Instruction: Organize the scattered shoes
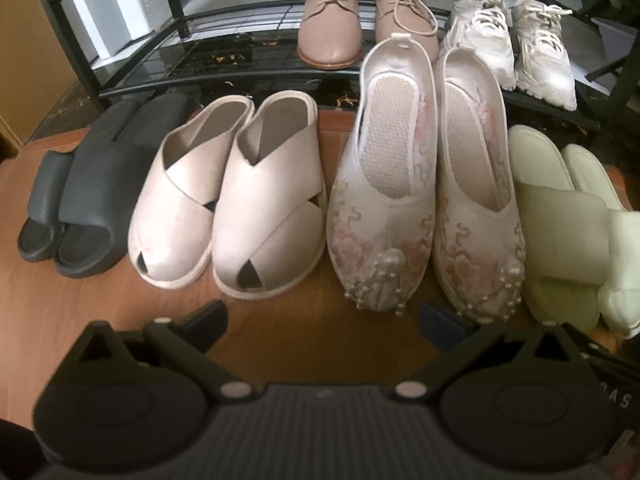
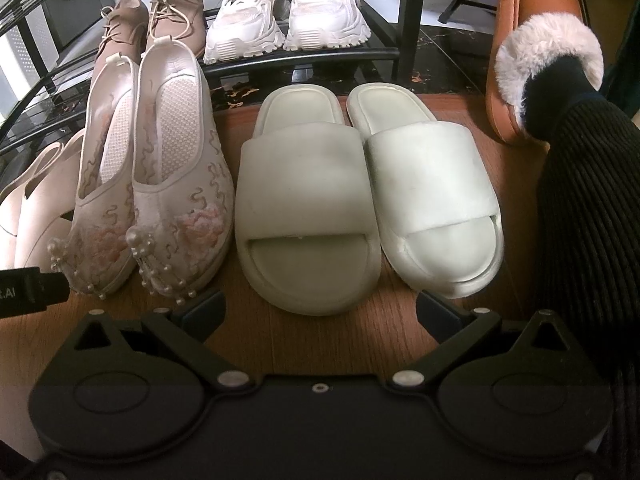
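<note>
Several pairs stand side by side, toes toward me, on the wooden floor (image 1: pixel 304 332): black slides (image 1: pixel 80 200), cream cross-strap mules (image 1: pixel 228 200), embroidered beaded flats (image 1: pixel 428 208) and pale green slides (image 1: pixel 572 220). My left gripper (image 1: pixel 324 320) is open and empty, just short of the mules and flats. In the right wrist view my right gripper (image 2: pixel 320 312) is open and empty in front of the green slides (image 2: pixel 360 200), with the flats (image 2: pixel 160 184) to their left.
A black wire shoe rack (image 1: pixel 240 68) behind the row holds tan lace-up shoes (image 1: pixel 360 12) and white sneakers (image 1: pixel 516 44). A person's foot in a brown fur-lined slipper (image 2: pixel 536 48) and a dark ribbed trouser leg (image 2: pixel 592 216) fill the right side.
</note>
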`<action>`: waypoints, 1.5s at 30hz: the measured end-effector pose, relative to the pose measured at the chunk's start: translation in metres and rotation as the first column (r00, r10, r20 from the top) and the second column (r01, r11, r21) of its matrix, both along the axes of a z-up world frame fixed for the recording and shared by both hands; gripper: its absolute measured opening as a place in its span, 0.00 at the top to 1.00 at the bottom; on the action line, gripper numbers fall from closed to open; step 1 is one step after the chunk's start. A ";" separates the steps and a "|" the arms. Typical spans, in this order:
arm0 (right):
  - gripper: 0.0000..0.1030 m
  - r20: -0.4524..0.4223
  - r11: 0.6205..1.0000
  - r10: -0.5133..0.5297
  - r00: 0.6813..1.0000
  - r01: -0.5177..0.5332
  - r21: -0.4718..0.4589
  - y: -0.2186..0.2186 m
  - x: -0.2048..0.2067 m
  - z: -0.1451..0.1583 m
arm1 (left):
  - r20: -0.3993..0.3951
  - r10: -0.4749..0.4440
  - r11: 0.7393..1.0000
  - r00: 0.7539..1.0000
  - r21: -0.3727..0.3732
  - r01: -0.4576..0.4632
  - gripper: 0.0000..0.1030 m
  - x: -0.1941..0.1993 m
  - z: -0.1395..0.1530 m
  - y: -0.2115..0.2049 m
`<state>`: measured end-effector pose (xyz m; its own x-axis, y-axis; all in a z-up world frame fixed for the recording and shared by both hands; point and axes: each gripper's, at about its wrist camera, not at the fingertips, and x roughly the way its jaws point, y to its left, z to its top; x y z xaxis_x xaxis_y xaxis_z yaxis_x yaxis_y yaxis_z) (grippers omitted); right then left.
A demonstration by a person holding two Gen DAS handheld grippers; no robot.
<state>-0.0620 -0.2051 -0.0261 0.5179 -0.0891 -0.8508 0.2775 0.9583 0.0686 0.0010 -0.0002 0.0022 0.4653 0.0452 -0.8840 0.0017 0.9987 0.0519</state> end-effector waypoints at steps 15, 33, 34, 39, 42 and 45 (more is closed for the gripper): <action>0.00 0.010 1.000 0.004 1.000 -0.004 0.001 0.002 0.001 0.000 | -0.015 0.005 1.000 1.000 -0.007 -0.005 0.01 0.005 0.004 -0.001; 0.00 0.007 1.000 0.009 1.000 -0.008 -0.019 0.005 0.007 -0.002 | 0.008 0.009 1.000 1.000 0.003 -0.009 0.01 0.002 0.007 -0.003; 0.00 0.011 1.000 0.010 1.000 -0.009 -0.018 0.005 0.007 -0.002 | 0.009 0.004 1.000 1.000 -0.003 -0.004 0.01 0.002 0.007 -0.003; 0.00 0.034 1.000 0.001 0.999 -0.001 0.000 0.004 0.005 -0.001 | -0.021 -0.002 0.998 1.000 -0.059 0.001 0.01 0.004 0.005 0.002; 0.00 0.052 0.999 -0.022 0.998 0.020 0.036 0.000 0.004 -0.001 | -0.008 -0.009 0.999 1.000 -0.040 0.009 0.01 0.003 0.009 0.001; 0.00 0.088 0.999 -0.011 0.996 0.007 0.041 0.001 0.002 0.002 | 0.027 -0.016 1.000 0.999 0.010 0.016 0.01 0.000 0.016 -0.002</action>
<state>-0.0598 -0.2046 -0.0239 0.5902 -0.0604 -0.8050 0.2774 0.9516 0.1320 0.0014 -0.0027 0.0186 0.4901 0.0461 -0.8705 0.0161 0.9980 0.0619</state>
